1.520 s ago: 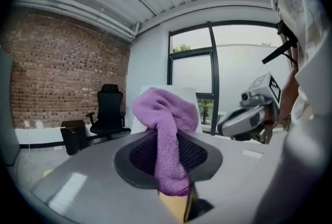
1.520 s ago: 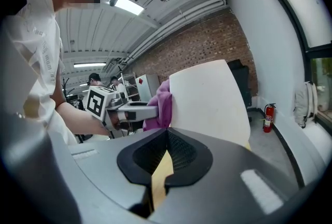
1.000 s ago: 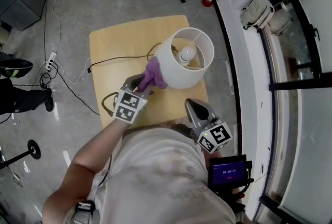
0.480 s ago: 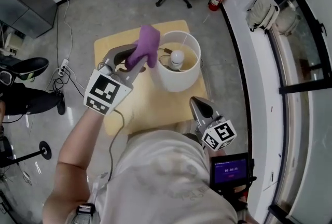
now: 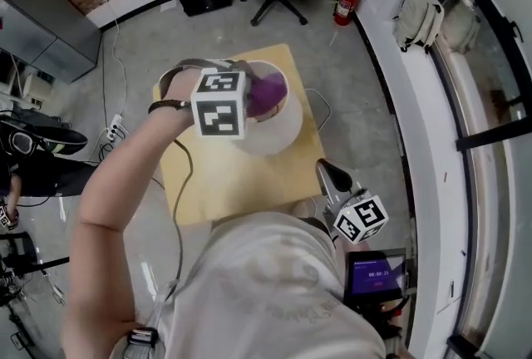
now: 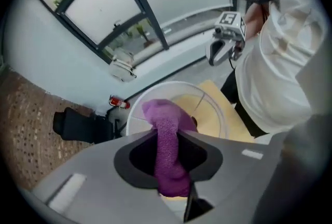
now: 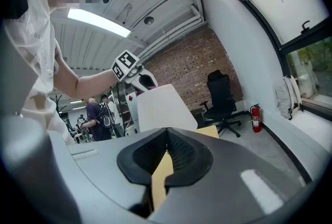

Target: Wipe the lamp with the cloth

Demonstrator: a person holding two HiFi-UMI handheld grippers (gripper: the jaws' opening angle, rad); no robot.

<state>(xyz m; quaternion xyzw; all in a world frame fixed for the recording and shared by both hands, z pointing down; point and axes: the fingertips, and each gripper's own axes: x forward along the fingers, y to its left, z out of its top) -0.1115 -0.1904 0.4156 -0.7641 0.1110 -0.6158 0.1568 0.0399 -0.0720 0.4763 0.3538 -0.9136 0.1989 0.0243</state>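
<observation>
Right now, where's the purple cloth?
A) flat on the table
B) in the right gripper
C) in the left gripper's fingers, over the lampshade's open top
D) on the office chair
C: the left gripper view shows the cloth pinched in the fingers of the left gripper, with the open top of the lampshade just beyond it.

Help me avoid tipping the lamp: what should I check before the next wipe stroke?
1. Cloth clamped in the left gripper: ok, jaws closed on it.
2. Cloth over the open top of the lamp: ok.
3. Cloth touching the lamp: cannot tell.
4. Lamp standing upright on the table: ok.
5. Right gripper steadying the lamp: not ok; it is shut, empty and apart from the lamp, near the table's edge.
</observation>
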